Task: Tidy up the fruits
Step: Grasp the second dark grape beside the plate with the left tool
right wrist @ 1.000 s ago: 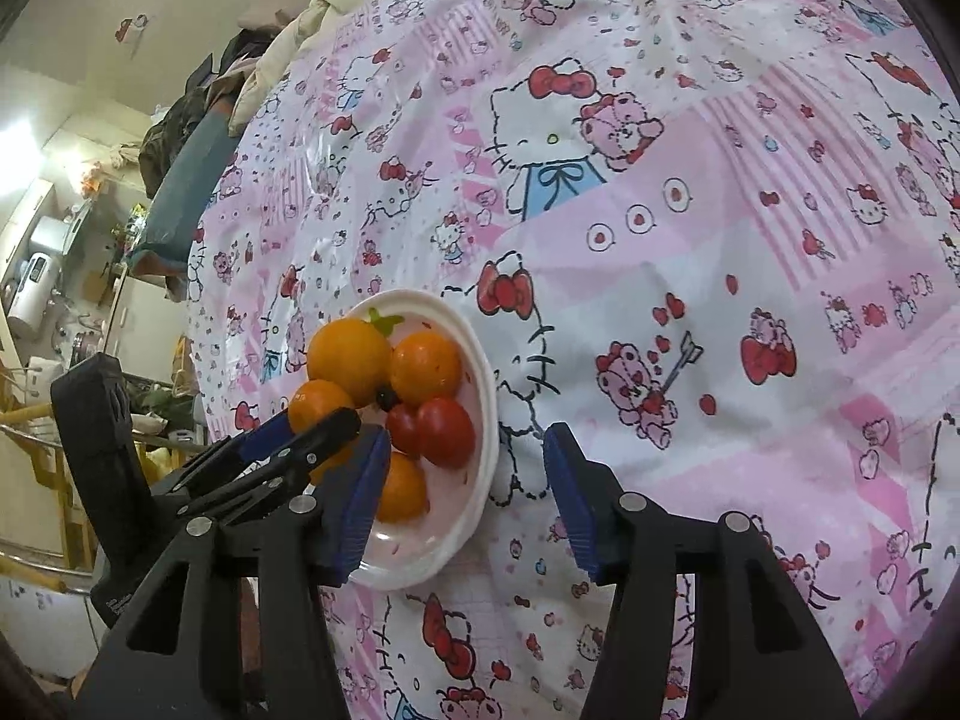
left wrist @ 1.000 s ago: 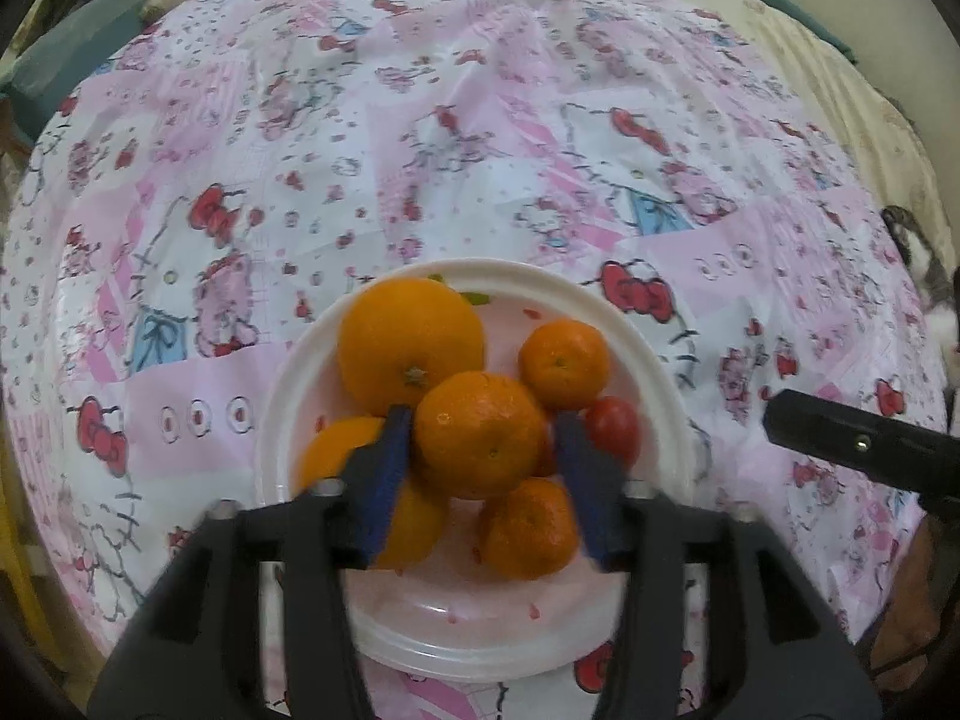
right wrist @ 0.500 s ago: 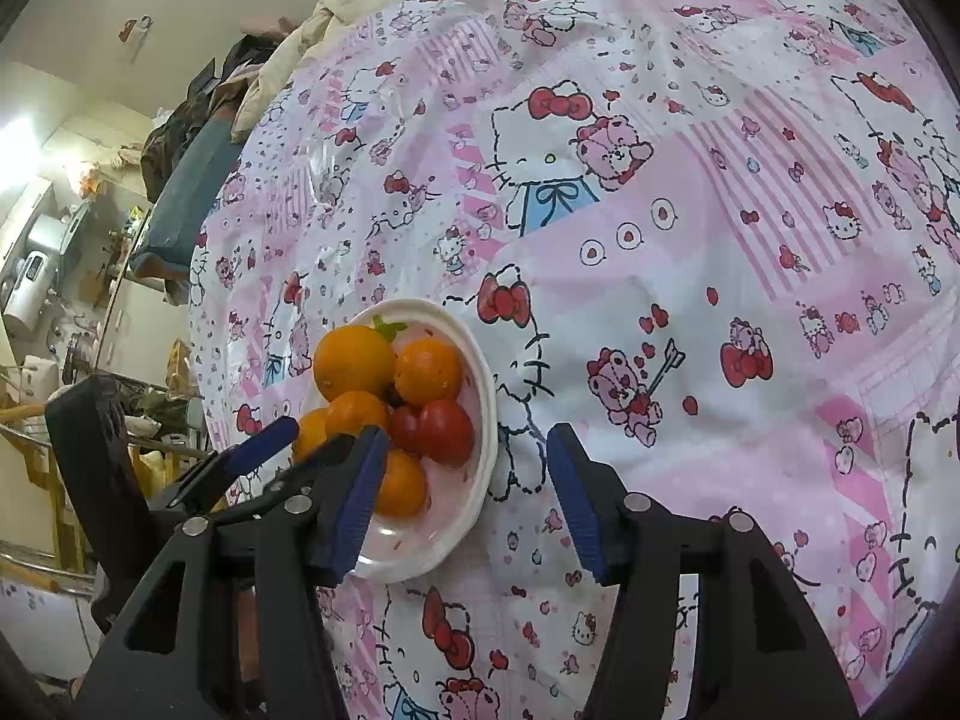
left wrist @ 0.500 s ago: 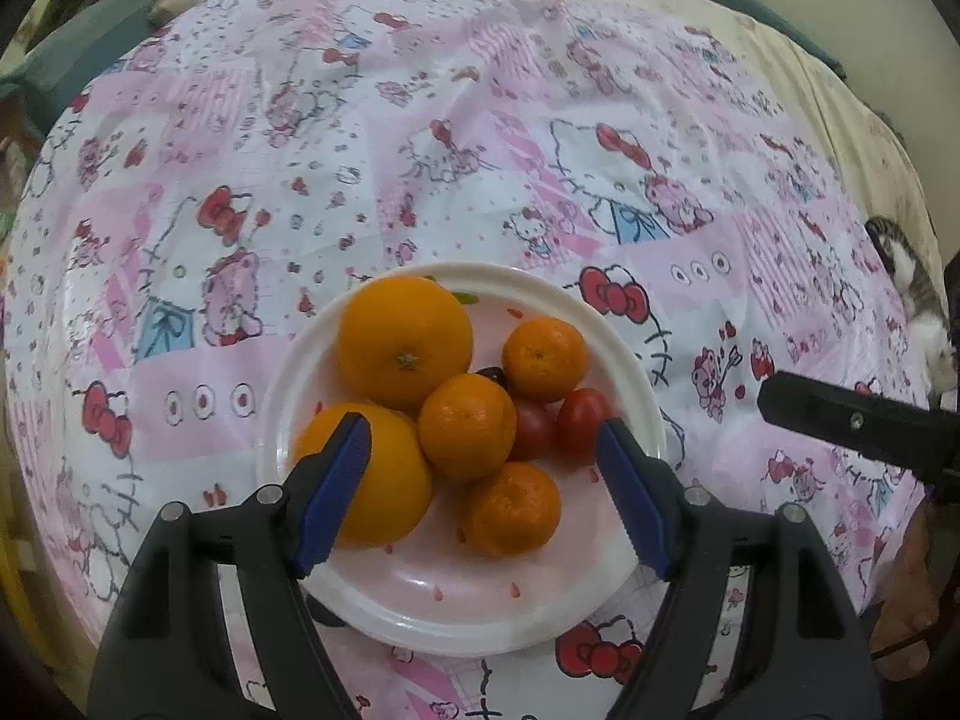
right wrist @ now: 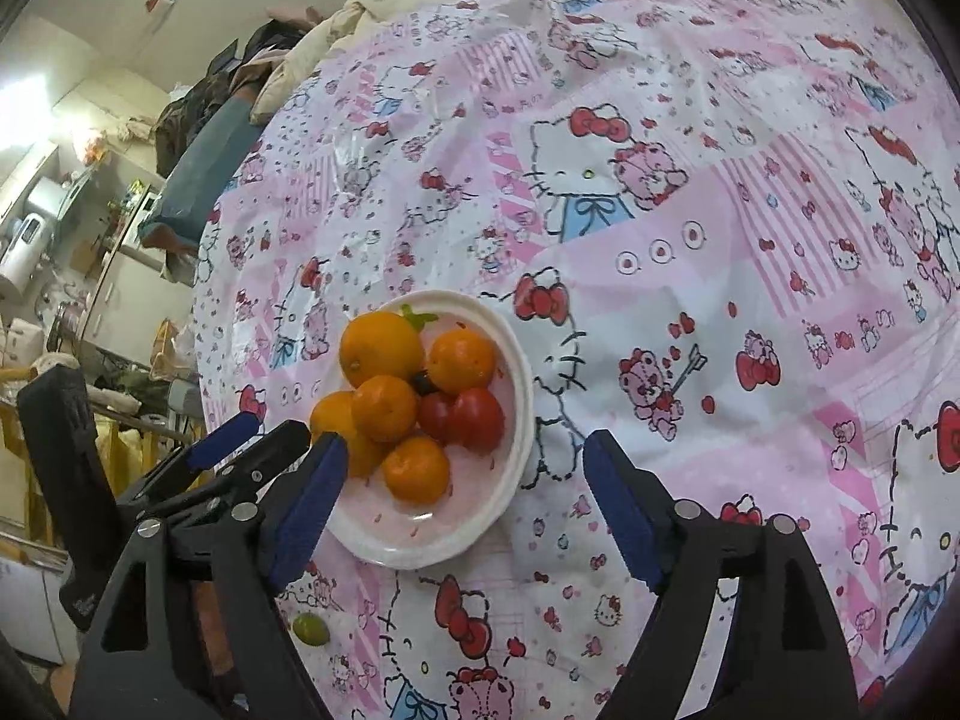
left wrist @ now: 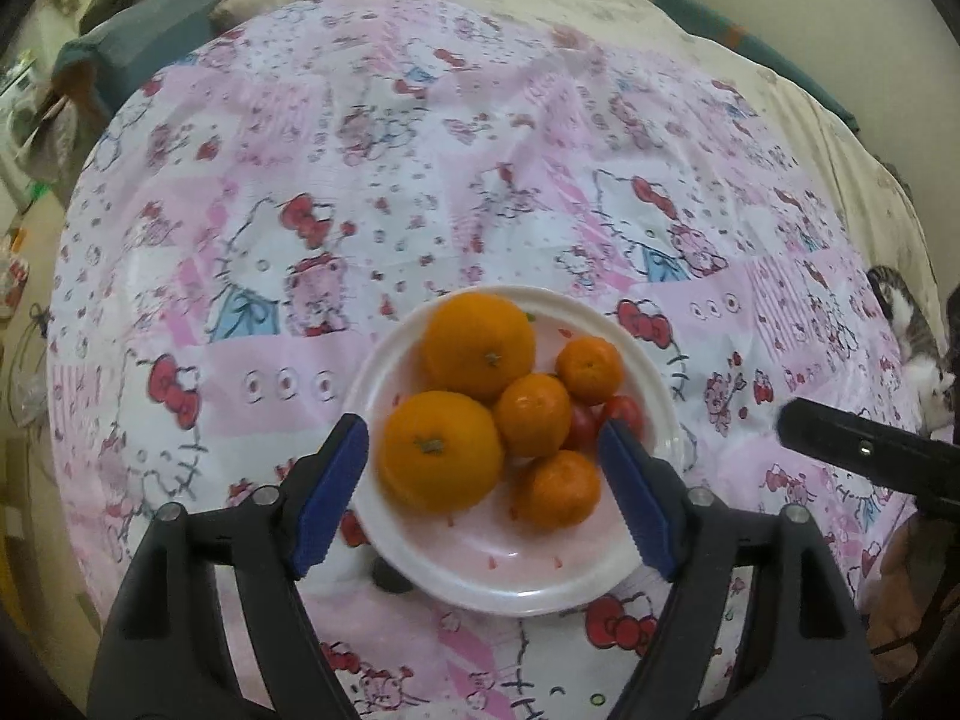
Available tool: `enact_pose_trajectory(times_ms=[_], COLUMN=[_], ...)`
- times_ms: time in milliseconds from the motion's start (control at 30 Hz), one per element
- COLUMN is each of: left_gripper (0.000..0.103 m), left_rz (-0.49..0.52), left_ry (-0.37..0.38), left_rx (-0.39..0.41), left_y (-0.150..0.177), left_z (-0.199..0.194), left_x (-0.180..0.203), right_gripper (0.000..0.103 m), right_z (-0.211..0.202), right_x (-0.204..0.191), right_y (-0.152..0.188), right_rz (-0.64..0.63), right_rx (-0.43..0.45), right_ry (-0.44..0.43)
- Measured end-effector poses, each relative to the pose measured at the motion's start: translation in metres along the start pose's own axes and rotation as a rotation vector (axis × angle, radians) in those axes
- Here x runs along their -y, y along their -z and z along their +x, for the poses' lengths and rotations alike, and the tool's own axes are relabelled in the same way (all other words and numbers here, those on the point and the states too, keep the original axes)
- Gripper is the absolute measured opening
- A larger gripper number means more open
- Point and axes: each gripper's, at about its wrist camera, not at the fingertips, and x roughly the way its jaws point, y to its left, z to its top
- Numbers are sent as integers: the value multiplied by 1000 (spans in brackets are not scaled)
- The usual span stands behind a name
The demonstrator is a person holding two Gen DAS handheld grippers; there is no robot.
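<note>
A: Status on the fruit?

B: Two big oranges, three small orange mandarins point(left wrist: 533, 415) and two red cherry tomatoes point(right wrist: 478, 419) are piled on the round white plastic plate point(left wrist: 510, 582) on the pink cartoon-print bench cover point(left wrist: 420, 180).

A: Grippers?

B: Left gripper point(left wrist: 483, 495) and right gripper point(right wrist: 462, 504) have both just been opening; released, nothing between them.

A: Left over?

B: One small green fruit point(right wrist: 310, 629) lies off the plate by the bench edge. Probably the last piece.

Two wrist fisheyes angled steeply down, both close above the same fruit plate point(left wrist: 654, 372) on the tablecloth point(right wrist: 690, 300).
</note>
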Motion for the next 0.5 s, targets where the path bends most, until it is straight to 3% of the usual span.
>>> enact_pose_trajectory(times_ms=[233,500], left_gripper=[89,89], left_rz=[-25,-24], left_ry=[-19,-47], left_rx=[20,34], left_y=[8,19], left_z=[-16,-32], left_x=[-20,-44], right_gripper=[93,93], right_z=[-12,-19], right_x=[-15,-23], right_y=[9,28], right_rz=[-14,-22], right_rx=[26,10], right_ry=[-7,-15])
